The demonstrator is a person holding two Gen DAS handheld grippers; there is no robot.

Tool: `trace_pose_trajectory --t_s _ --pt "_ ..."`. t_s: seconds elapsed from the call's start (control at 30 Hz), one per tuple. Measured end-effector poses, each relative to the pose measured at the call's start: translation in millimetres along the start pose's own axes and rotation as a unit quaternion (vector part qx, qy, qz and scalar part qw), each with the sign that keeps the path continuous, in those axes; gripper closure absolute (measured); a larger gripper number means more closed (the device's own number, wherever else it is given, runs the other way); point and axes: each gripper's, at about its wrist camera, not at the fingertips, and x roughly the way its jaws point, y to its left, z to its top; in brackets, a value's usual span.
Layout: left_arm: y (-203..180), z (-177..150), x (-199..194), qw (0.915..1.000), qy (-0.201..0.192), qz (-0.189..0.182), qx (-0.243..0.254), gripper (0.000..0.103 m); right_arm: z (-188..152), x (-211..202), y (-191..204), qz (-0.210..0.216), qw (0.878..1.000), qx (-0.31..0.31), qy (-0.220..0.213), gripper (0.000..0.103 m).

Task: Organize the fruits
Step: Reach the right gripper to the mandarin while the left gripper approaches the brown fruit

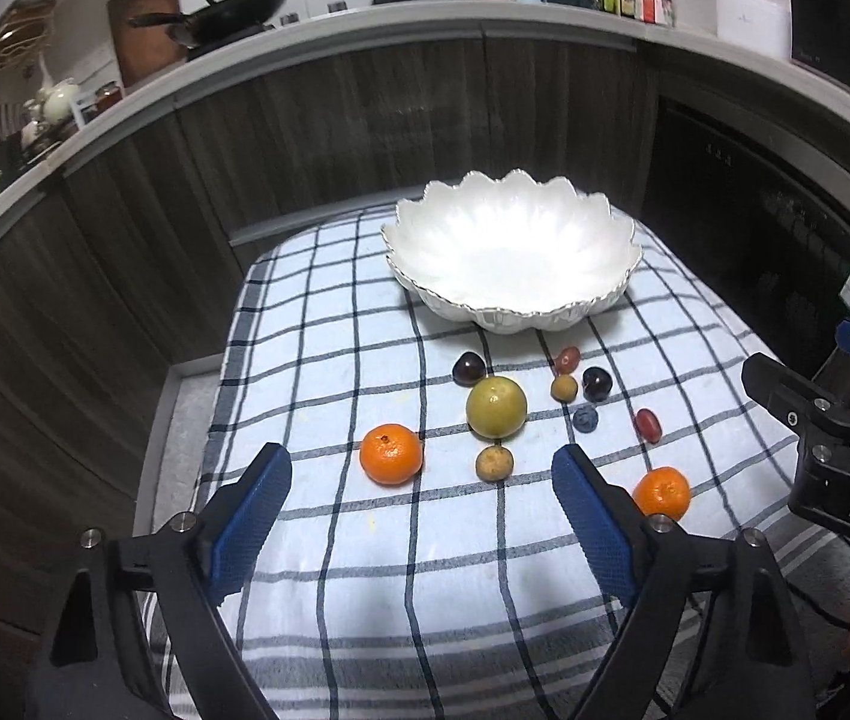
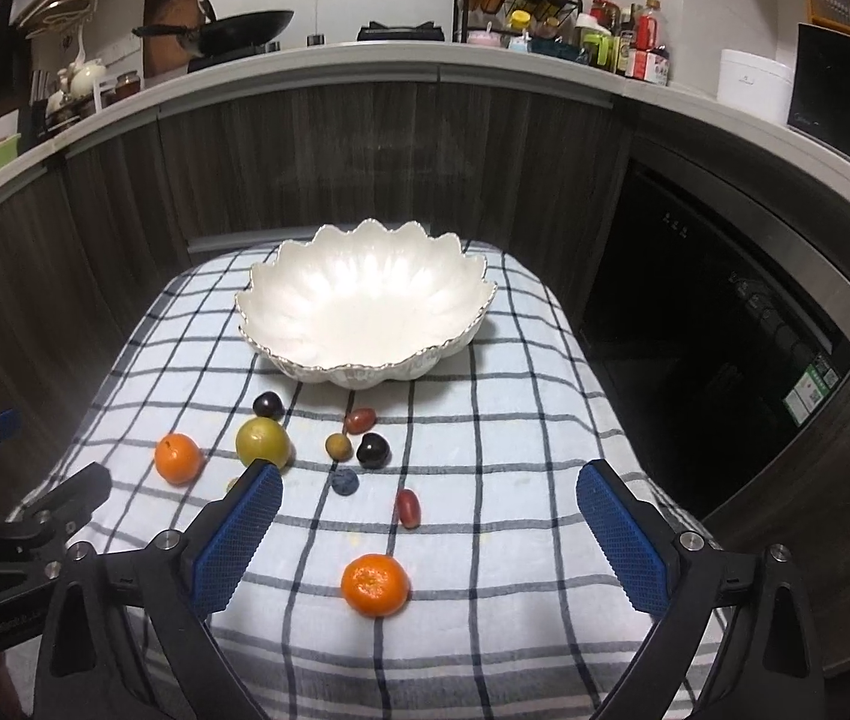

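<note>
Both my claws hang released: left claw (image 1: 422, 495), right claw (image 2: 429, 510). Empty white bowl (image 2: 365, 306) near tabletop's far edge; tangerine (image 2: 375, 584) nearest, between right jaws.

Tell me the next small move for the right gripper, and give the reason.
Probably lower the right gripper over the near mandarin and close on it. Its jaws stand open and empty, that mandarin lies nearest between them on the checked cloth, and the white bowl behind is empty, with every fruit outside it.
</note>
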Motion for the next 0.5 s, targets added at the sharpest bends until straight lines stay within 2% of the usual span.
trace_pose_trajectory --t_s 0.27,0.33,0.5 --pt "-6 -3 34 0.9990 0.022 -0.027 0.027 0.026 -4 27 7 0.004 1.000 -0.006 0.027 0.013" --pt "-9 -5 42 0.9985 0.030 -0.032 0.034 0.031 -6 33 9 0.003 0.999 -0.009 0.033 0.015" --pt "-16 -7 59 0.9970 0.044 -0.042 0.047 0.034 -13 48 10 0.006 0.999 -0.009 0.052 0.019"
